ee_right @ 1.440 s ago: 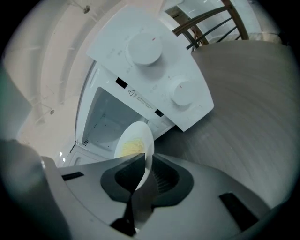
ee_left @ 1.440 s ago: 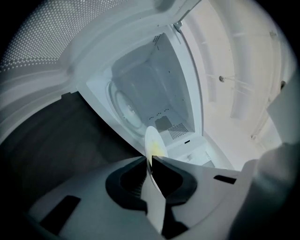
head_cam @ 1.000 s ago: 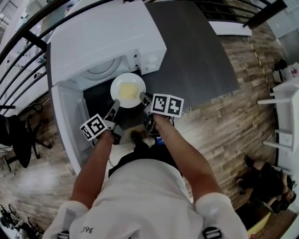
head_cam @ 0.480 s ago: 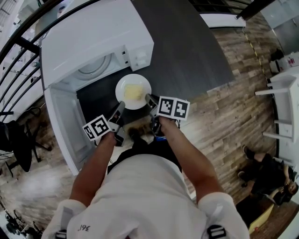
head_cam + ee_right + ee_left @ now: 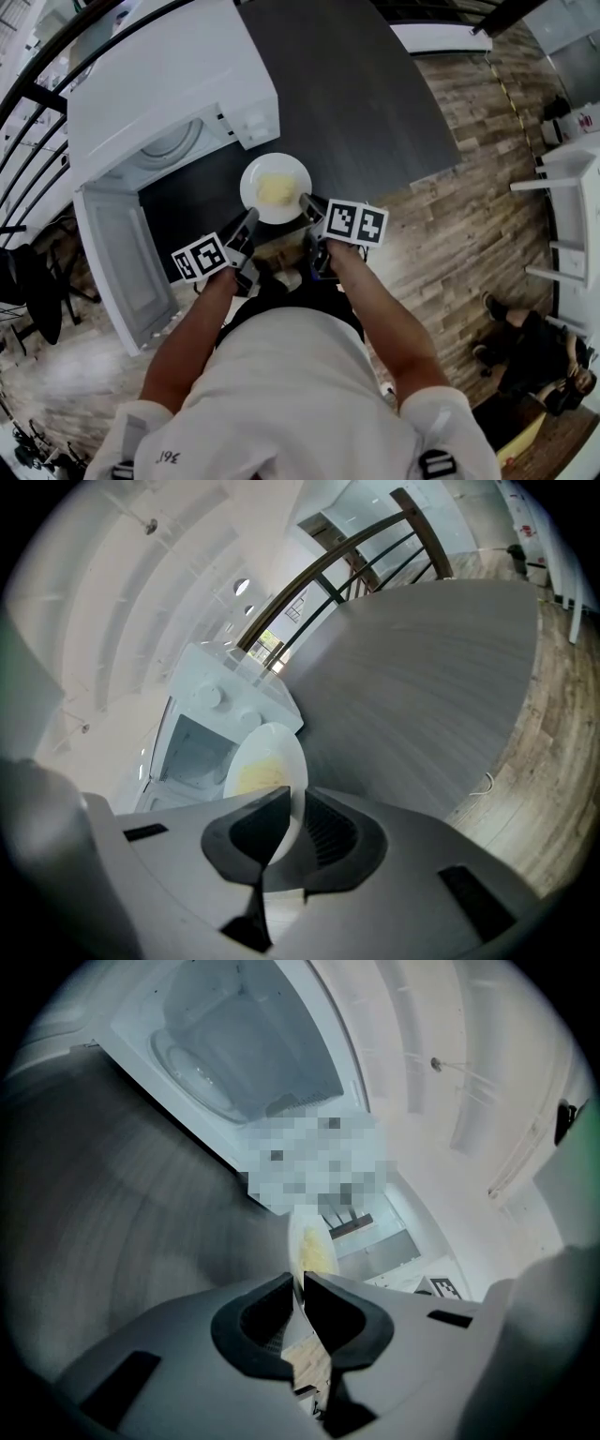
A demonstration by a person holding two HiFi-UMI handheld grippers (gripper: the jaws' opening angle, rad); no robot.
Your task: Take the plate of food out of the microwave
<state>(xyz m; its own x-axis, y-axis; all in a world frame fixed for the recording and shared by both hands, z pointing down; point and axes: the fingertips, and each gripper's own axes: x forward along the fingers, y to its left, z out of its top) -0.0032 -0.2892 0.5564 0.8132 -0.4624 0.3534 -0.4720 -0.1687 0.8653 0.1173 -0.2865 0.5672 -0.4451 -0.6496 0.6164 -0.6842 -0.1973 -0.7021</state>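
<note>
Plate (image 5: 276, 180): white and round with yellow food (image 5: 273, 190) in its middle. It is outside the microwave (image 5: 178, 80) and held over the dark table (image 5: 366, 84), just in front of the open cavity.
Left gripper (image 5: 249, 218): its jaws are narrow and clamped on the plate's near-left rim. The rim runs edge-on between the pads.
Right gripper (image 5: 306, 201): its jaws are narrow and pinch the plate's near-right rim, one pad above it and one below.
Cavity (image 5: 173, 141): it stands open with a glass turntable inside. Its front lip is near the plate's far rim and apart from it.
Door (image 5: 117, 267): it is swung fully out at the left of the head view, and its edge is well clear of the left gripper.
Table edge: the near edge lies close under the grippers, with wood floor (image 5: 441, 225) beyond it.
Open room: bare tabletop spreads to the right of the plate. The microwave's control side (image 5: 255, 120) is the closest wall.
</note>
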